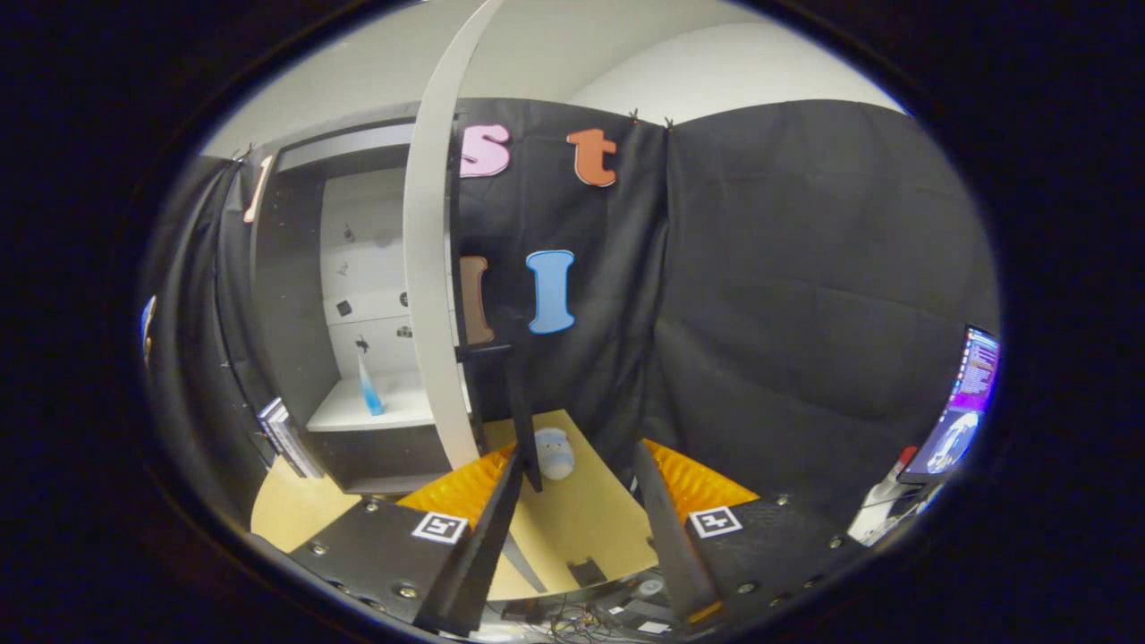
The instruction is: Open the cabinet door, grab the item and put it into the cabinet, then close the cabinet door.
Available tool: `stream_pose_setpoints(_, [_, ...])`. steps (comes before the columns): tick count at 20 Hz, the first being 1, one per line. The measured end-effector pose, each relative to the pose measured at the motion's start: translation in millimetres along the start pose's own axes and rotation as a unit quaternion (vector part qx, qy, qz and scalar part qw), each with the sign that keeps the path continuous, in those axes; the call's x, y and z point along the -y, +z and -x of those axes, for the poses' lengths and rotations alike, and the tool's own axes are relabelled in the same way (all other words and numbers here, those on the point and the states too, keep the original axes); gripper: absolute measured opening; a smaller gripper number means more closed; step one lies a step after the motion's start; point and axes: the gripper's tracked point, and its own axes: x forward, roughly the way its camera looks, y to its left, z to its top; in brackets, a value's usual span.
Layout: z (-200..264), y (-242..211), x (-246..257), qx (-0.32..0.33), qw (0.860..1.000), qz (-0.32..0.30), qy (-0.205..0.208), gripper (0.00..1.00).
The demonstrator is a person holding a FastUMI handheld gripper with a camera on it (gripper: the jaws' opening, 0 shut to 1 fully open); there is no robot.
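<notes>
1. The tall white cabinet door (428, 268) stands open, edge-on just ahead of the claw (581, 501), whose fingers are spread and hold nothing.
2. Next is the grab: the small pale-blue soft toy (554, 452) lies on the wooden table (581, 523), just beyond the fingertips.

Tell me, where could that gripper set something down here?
The cabinet shelf is bare right of the blue bottle. The tabletop is free between the open gripper fingers, behind the plush toy. It's crowded around the door edge.
</notes>
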Motion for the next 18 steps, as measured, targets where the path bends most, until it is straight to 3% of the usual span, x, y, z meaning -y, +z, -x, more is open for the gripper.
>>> stream_pose_setpoints(8, [11,-5,-62,-0.007,0.992,-0.010,0.124,0.75])
stream_pose_setpoints(18, [13,-9,-123,-0.017,0.972,-0.016,0.235,0.79])
